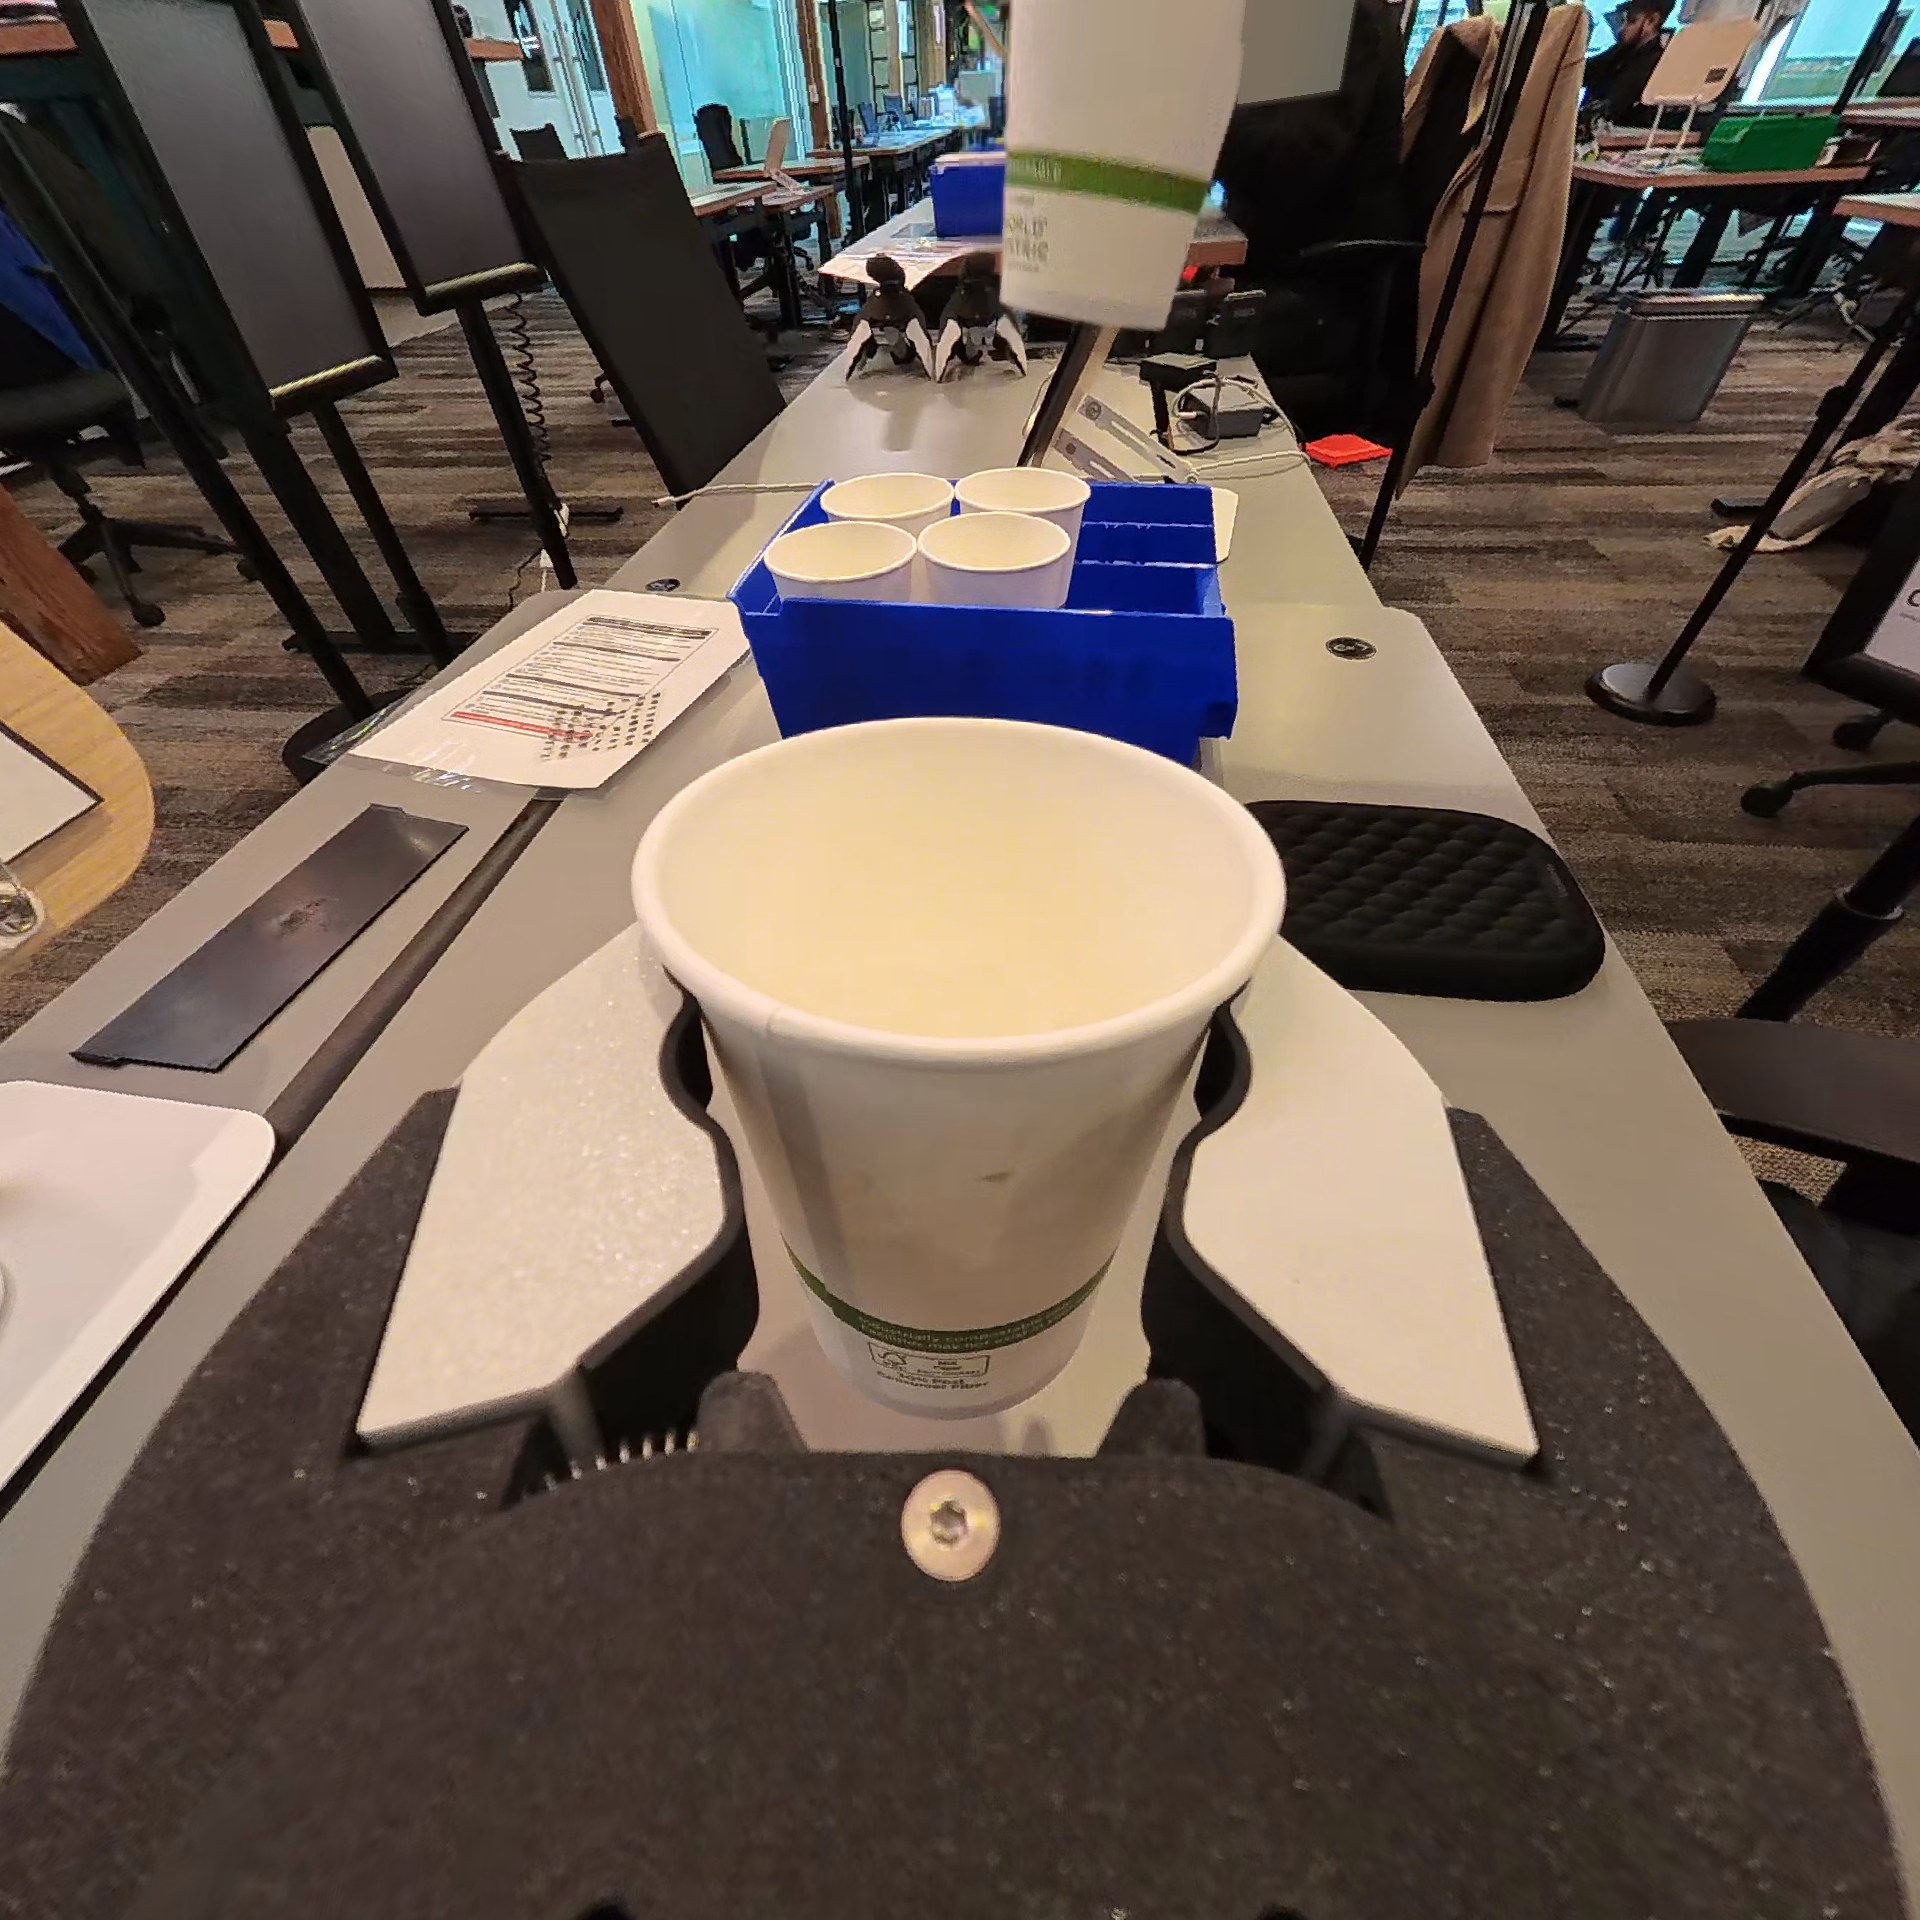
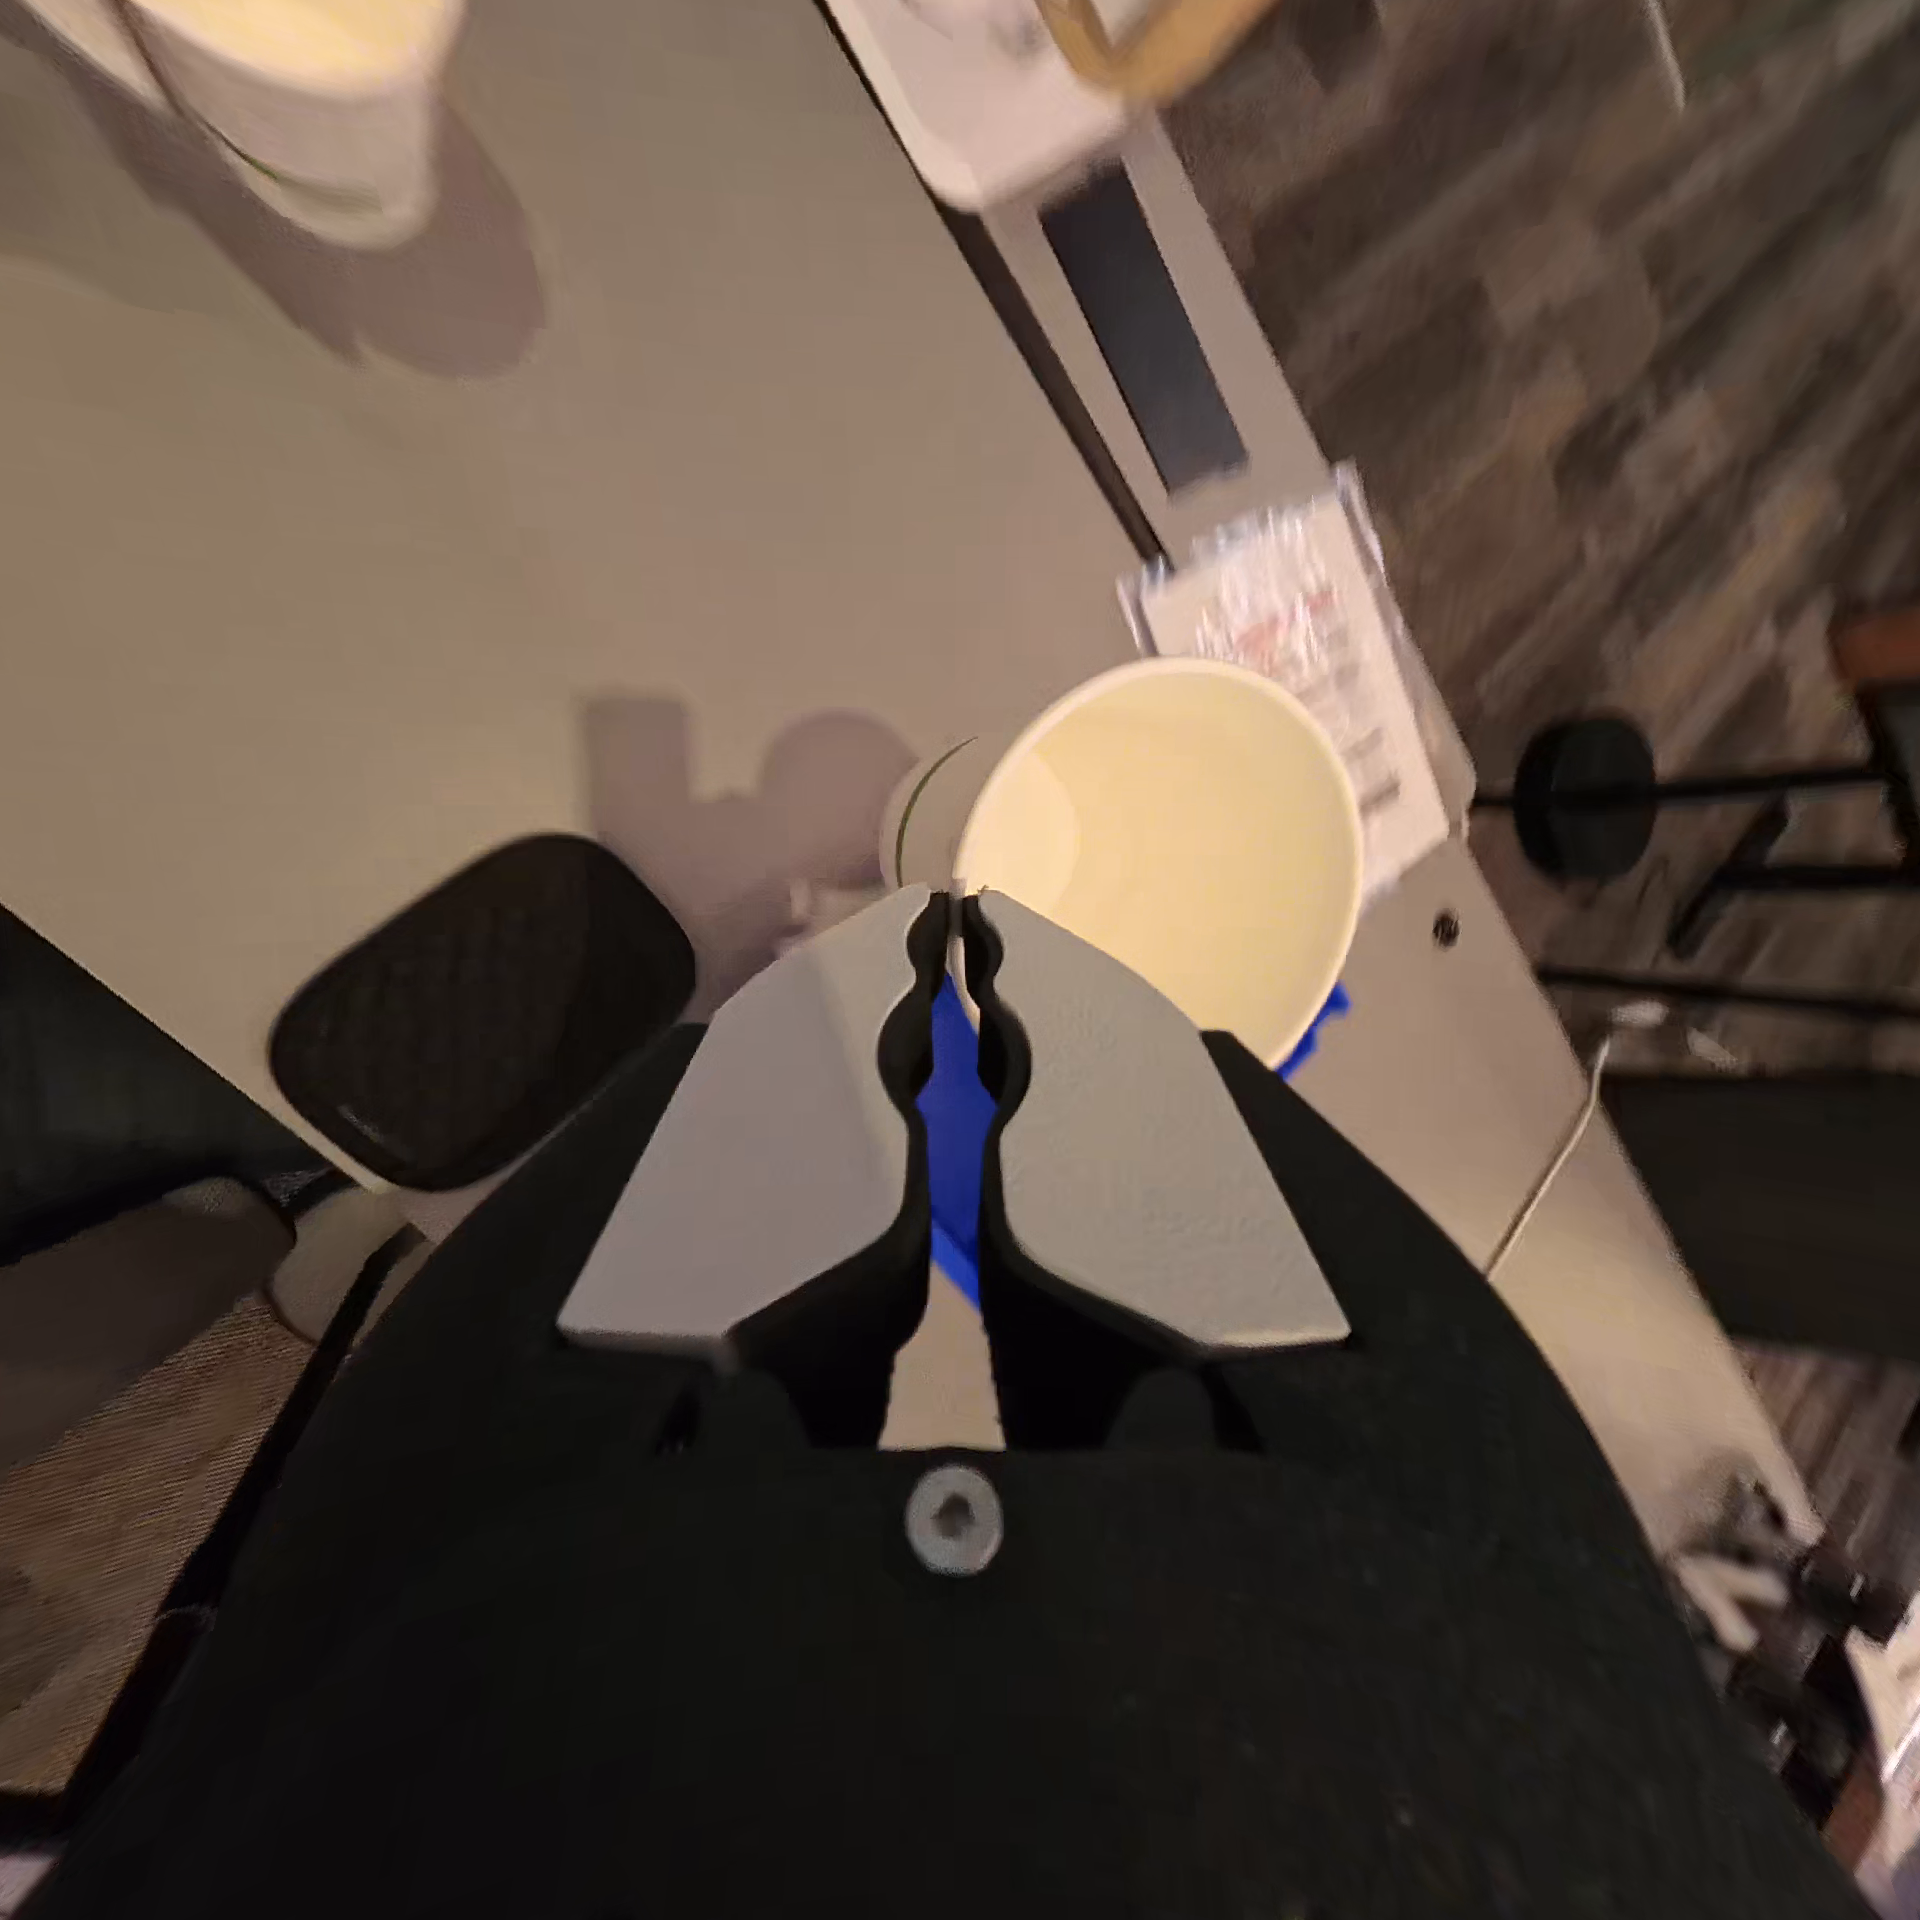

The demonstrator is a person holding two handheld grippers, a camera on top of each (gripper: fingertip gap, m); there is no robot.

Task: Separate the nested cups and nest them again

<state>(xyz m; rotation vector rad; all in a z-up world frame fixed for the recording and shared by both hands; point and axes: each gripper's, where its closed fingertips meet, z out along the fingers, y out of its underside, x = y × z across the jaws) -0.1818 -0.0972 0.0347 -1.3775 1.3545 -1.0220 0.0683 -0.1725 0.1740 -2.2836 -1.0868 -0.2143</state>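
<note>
My left gripper point(image 1: 951, 997) is shut on a white paper cup with a green band point(image 1: 935, 1143). It holds the cup upright by its sides, just above the grey table point(image 1: 1403, 1091). The cup is empty. A second white cup with a green band point(image 1: 1112, 177) hangs in the air at the top of the left wrist view, higher and farther away, apart from the first. My right gripper point(image 2: 956, 904) is pinched shut on the rim of this second cup point(image 2: 1164, 842), whose open mouth faces the camera. The left-held cup point(image 2: 312, 114) shows blurred at the top left of the right wrist view.
A blue bin point(image 1: 987, 665) with several small white cups point(image 1: 992, 556) stands just beyond the left-held cup. A black padded mat point(image 1: 1423, 894) lies to the right. A printed sheet point(image 1: 561, 686), a black strip point(image 1: 281, 935) and a white tray point(image 1: 104, 1195) lie to the left.
</note>
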